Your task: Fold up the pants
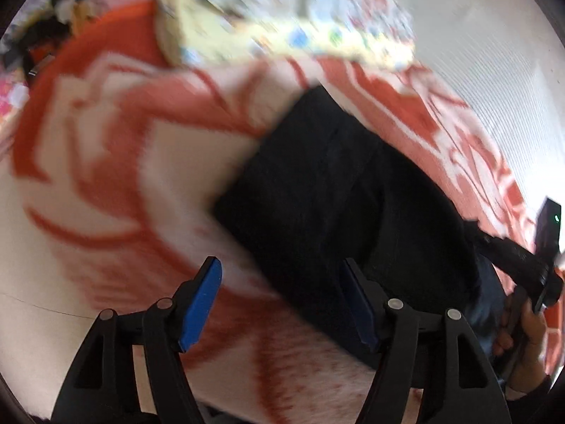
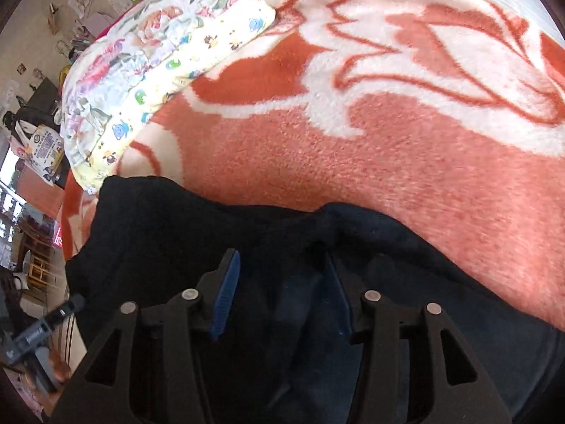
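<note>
The dark navy pants [image 1: 339,205] lie folded in a block on an orange and white floral blanket [image 1: 116,134]. In the left wrist view my left gripper [image 1: 282,296] is open and empty, with its blue pads just over the near edge of the pants. That view is blurred. In the right wrist view my right gripper [image 2: 282,289] is open directly above the pants [image 2: 197,233], fabric showing between its fingers. The right gripper also shows in the left wrist view [image 1: 529,265] at the pants' right end, held by a hand.
A folded floral and cartoon-print quilt [image 2: 148,70] lies on the blanket [image 2: 388,148] just beyond the pants. A white striped sheet [image 1: 494,53] lies past the blanket. Room clutter and furniture stand at the left edge of the right wrist view.
</note>
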### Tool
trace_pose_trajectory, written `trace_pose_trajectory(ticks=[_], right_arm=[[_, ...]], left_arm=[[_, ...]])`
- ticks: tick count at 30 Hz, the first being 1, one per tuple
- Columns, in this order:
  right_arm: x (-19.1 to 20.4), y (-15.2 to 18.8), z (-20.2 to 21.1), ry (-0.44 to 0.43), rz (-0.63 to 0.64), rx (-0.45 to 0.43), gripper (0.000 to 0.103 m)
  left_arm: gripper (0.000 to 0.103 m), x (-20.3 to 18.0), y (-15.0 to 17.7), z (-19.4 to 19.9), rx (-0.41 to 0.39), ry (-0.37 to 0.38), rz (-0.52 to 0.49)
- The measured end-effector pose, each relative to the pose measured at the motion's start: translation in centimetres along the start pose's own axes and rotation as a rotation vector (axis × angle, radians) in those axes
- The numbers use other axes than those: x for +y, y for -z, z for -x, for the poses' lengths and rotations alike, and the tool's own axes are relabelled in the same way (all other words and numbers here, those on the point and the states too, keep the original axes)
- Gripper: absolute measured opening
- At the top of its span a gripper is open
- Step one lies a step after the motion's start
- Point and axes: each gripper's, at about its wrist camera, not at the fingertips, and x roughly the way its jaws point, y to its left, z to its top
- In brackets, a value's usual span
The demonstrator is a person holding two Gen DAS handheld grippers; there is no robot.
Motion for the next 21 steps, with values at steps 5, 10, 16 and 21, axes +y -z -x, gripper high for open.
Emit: trace_pose_trajectory(ticks=[5, 10, 16, 21], right_arm=[[-1.8, 0.0, 0.2, -0.047, -0.03, -0.049, 0.005], [-3.1, -1.1, 1.6, -0.085, -0.038, -0.124, 0.003], [-3.3, -4.6, 2.7, -0.041, -0.038, -0.19, 0.003], [-5.0, -3.6, -1.4, -0.035, -0.063, -0.103, 0.003]], left_arm=[[0.052, -0.3, -1.0, -2.7, 0.006, 0.016, 0.06], [0.017, -1.7, -2.0, 0.2, -0.085, 0.047, -0.02], [0.017, -1.8, -2.3, 0.1, -0.12, 0.042, -0.072], [0.03, -0.5, -1.2, -1.5, -0.091, 0.032, -0.069]])
